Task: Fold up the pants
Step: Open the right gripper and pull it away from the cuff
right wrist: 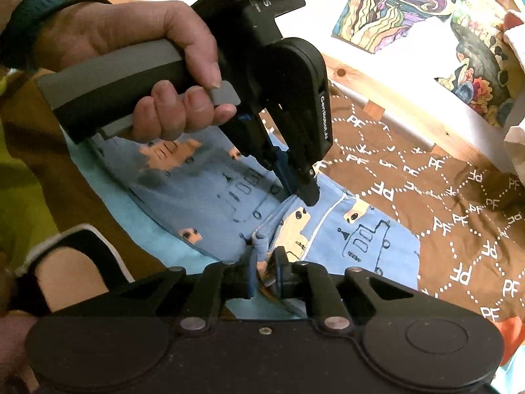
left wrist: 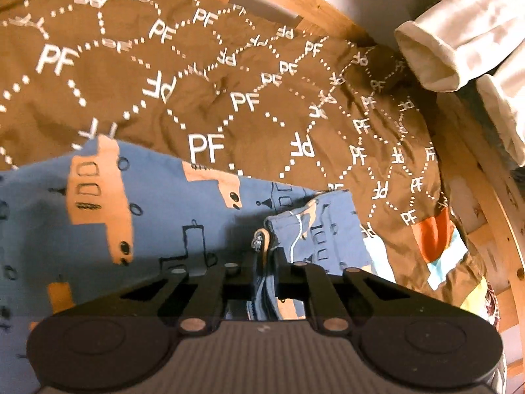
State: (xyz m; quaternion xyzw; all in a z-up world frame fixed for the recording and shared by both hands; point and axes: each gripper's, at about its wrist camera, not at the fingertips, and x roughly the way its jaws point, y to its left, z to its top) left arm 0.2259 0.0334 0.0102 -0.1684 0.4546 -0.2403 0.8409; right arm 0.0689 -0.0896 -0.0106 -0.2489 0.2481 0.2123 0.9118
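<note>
Warm, yellowish indoor light, fairly dim. Strong fisheye bending with black vignette corners at 11 and 1 o'clock. Blue printed cotton pants point(left wrist: 98, 216) smeared by motion blur at 9 o'clock in left view; dark shadow beneath the black two-finger left gripper point(right wrist: 300, 185). White rolled cloth point(left wrist: 439, 49) slightly overexposed at 1 o'clock.

One pair of blue printed pants point(left wrist: 164, 216), bunched between the fingers of both tools; two hand-held grippers, the left hand-held gripper point(left wrist: 266, 256) clamped on the fabric and the right hand-held gripper point(right wrist: 265, 269) likewise pinched on a fold beside it; one brown bedcover point(left wrist: 229, 75) with white lettering ahead of them; two pale rolled cloth cuffs point(left wrist: 436, 49) far ahead to the right of the left one; one bare hand point(right wrist: 137, 55) gripping the left tool's handle.
</note>
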